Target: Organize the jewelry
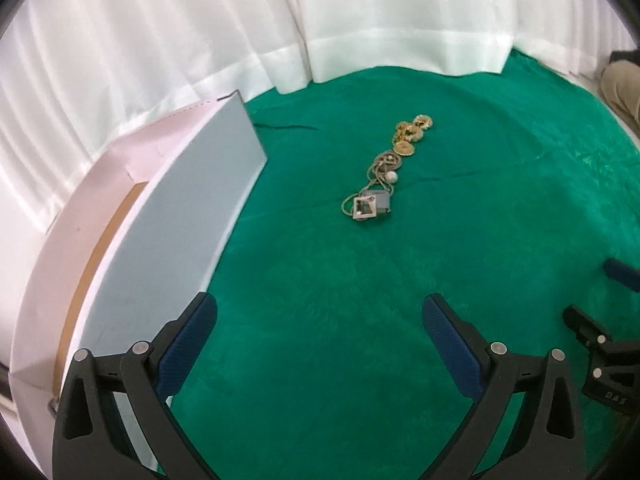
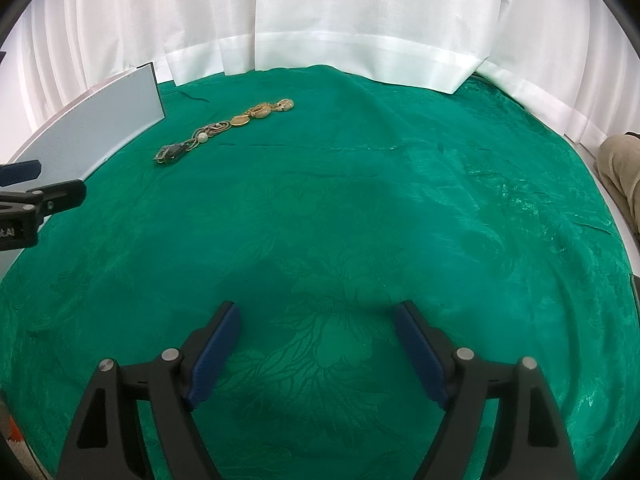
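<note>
A row of jewelry lies on the green cloth (image 1: pixel 360 320): gold round pieces (image 1: pixel 412 132) at the far end, a chain with a pearl (image 1: pixel 386 170) in the middle, and a square silver pendant (image 1: pixel 368 206) nearest. The same row shows in the right wrist view (image 2: pixel 224 130) at the far left. A grey-and-pink box (image 1: pixel 192 216) stands at the left, its wall facing the jewelry. My left gripper (image 1: pixel 320 320) is open and empty, well short of the pendant. My right gripper (image 2: pixel 316 324) is open and empty over bare cloth, far right of the jewelry.
White curtains (image 2: pixel 340 20) hang along the back edge of the table. A person's knee in beige trousers (image 2: pixel 622 160) is at the far right. The right gripper shows at the right edge of the left wrist view (image 1: pixel 600 344).
</note>
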Motion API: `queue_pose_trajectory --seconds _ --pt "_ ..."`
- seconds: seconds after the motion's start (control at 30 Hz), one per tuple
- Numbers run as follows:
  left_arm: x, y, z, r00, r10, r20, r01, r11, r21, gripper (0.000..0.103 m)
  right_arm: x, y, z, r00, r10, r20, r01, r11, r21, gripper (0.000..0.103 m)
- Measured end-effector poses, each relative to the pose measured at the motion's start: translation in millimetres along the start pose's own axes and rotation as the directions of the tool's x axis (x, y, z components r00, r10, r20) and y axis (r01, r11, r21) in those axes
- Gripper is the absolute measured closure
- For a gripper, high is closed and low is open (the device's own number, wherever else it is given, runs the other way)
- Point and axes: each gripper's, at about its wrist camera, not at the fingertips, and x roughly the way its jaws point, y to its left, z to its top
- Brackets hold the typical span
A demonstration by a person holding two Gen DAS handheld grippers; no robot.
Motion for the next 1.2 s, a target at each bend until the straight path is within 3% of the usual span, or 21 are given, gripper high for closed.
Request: queue_pose_trajectory --seconds 0.07,0.13,0.23,0.3,0.4,0.47,0.53,0.6,0.67,0.77,0.9,1.0,1.2 --pt "6 4 11 0.999 -0.042 -0.009 0.042 0.999 0.005 0.001 0 0 0 1.000 0.000 0.000 0.000 1.000 0.000 0.020" --pt "17 19 33 0.992 -0.126 -0.008 0.125 0.991 -0.052 0.001 0 -1 0 1.000 0.000 0.000 0.000 1.000 0.000 0.020" --pt "52 41 67 0.962 -0.271 -0.024 0.264 0.951 -0.157 0.001 0 0 0 1.000 0.000 0.000 0.000 1.000 0.001 0.020" --pt "74 40 83 0.955 -0.296 -0.029 0.288 0.944 -0.161 0.002 0 0 0 1.000 0.000 0.000 0.000 1.000 0.001 0.020" --pt "108 13 98 0.961 -0.269 -0.068 0.266 0.963 -0.048 0.007 0 0 0 1.000 0.000 0.000 0.000 1.000 0.000 0.020" --pt "129 -6 103 0.962 -0.251 -0.106 0.254 0.967 0.016 0.025 0 0 0 1.000 0.000 0.000 0.000 1.000 0.001 0.020" --pt "137 -16 108 0.960 -0.257 -0.114 0.261 0.965 0.023 0.028 0 0 0 1.000 0.000 0.000 0.000 1.000 0.001 0.020" --pt "139 -20 112 0.952 -0.292 -0.089 0.294 0.956 0.002 0.041 1 0 0 1.000 -0.001 0.000 0.001 1.000 0.001 0.020" --pt "137 -22 114 0.946 -0.318 -0.068 0.319 0.948 0.005 0.085 1 1 0 1.000 0.000 0.000 0.000 1.000 0.001 0.020" --pt "126 -20 107 0.941 -0.332 -0.071 0.332 0.943 -0.007 0.087 1 2 1 1.000 0.001 -0.001 -0.001 1.000 0.000 0.019" --pt "97 5 87 0.921 -0.387 -0.041 0.383 0.920 -0.078 0.087 1 3 1 1.000 0.001 -0.001 -0.001 1.000 0.000 0.019" --pt "67 22 66 0.906 -0.424 -0.016 0.420 0.901 -0.110 0.087 1 2 1 1.000 0.000 -0.001 0.000 1.000 0.000 0.019" --pt "16 39 9 0.893 -0.450 -0.022 0.444 0.887 -0.128 0.087 1 2 1 1.000 0.000 -0.001 0.000 1.000 0.000 0.019"
